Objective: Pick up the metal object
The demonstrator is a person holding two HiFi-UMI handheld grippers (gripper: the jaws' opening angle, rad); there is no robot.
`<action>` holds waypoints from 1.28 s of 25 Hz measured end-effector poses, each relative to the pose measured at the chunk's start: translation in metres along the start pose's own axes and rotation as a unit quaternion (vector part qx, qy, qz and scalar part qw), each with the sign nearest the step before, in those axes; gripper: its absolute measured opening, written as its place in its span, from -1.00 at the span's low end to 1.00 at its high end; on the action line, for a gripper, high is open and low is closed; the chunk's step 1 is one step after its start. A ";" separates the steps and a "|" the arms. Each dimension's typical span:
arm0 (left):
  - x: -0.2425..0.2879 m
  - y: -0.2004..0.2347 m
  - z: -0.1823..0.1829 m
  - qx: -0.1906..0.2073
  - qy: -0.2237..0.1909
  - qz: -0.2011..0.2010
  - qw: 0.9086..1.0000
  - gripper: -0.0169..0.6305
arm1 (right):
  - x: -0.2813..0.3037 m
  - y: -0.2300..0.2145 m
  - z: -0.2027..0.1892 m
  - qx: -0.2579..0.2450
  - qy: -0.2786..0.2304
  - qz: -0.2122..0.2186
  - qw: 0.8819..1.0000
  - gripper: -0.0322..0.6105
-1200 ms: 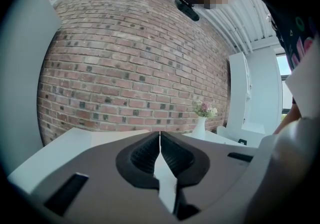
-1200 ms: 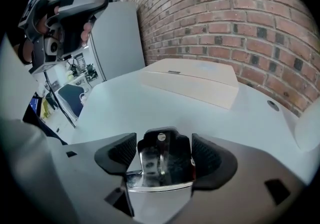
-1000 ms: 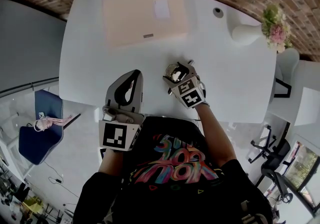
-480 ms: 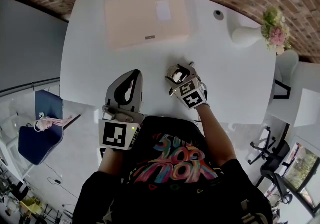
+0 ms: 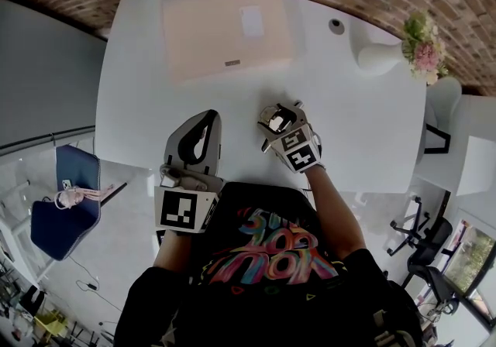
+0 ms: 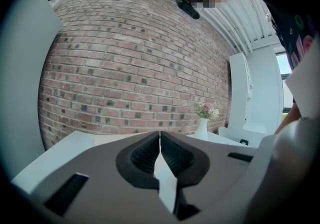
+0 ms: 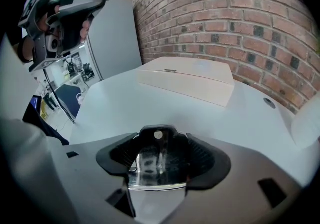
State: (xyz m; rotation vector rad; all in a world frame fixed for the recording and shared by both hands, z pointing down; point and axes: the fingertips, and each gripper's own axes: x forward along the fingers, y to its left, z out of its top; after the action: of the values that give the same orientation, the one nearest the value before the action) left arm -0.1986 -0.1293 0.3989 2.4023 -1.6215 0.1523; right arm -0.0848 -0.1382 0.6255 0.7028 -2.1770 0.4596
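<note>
A shiny metal object (image 7: 156, 165), curved and mirror-like, fills the gap between the black pads of my right gripper (image 7: 162, 155). Both pads press against its sides. In the head view the same metal object (image 5: 273, 115) glints at the tip of the right gripper (image 5: 277, 115), over the white table (image 5: 364, 128) near its front edge. Whether it touches the tabletop I cannot tell. My left gripper (image 5: 209, 116) is beside it on the left, over the table's front edge. It is shut and empty, and its ribbed pads (image 6: 172, 155) meet in the left gripper view.
A flat pale pink box (image 5: 225, 26) lies at the back of the table. A white vase (image 5: 377, 53) with flowers stands at the back right, a small round grommet (image 5: 336, 25) beside it. A blue chair (image 5: 66, 202) stands on the floor to the left.
The right gripper has drifted slightly to the right with the metal object between its jaws. The left gripper has stayed put.
</note>
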 end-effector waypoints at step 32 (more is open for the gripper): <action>0.001 -0.042 0.044 0.028 -0.046 -0.052 0.997 -0.86 | -0.167 -0.006 0.100 0.033 -0.205 -0.050 0.977 0.08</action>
State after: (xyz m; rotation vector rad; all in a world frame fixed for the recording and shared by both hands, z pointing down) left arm -0.1611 -0.1267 0.3505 2.5652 -1.5452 0.0718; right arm -0.0488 -0.1397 0.4345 1.0119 -2.5007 0.3589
